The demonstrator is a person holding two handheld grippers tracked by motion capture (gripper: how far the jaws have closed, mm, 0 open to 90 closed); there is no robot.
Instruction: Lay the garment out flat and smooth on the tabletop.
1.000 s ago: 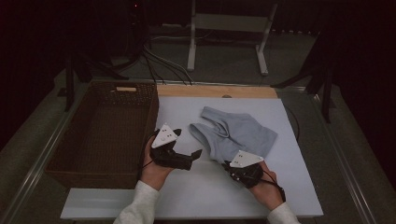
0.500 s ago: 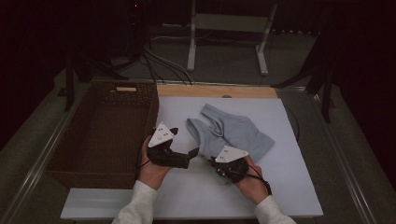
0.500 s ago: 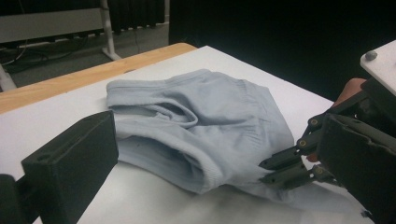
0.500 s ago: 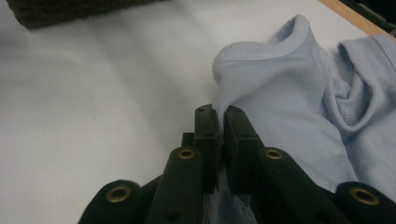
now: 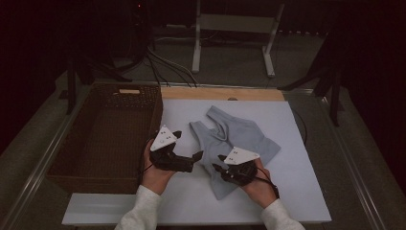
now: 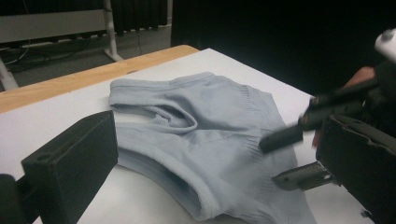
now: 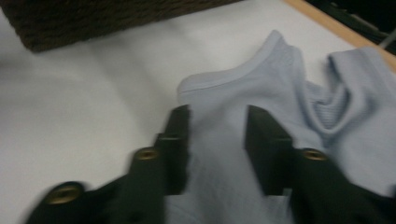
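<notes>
The right claw (image 5: 219, 169) has just been opening over the grey top (image 5: 239, 136), nothing pinched; left claw (image 5: 197, 155) open too. Press the fold flat, then let go slowly

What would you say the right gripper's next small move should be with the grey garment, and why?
Probably draw the right gripper back off the grey garment. Its jaws have just been opening and stand apart over the folded cloth without pinching it, so the fold looks released. The wicker basket waits to the left, and the left gripper sits open at the garment's edge.
</notes>
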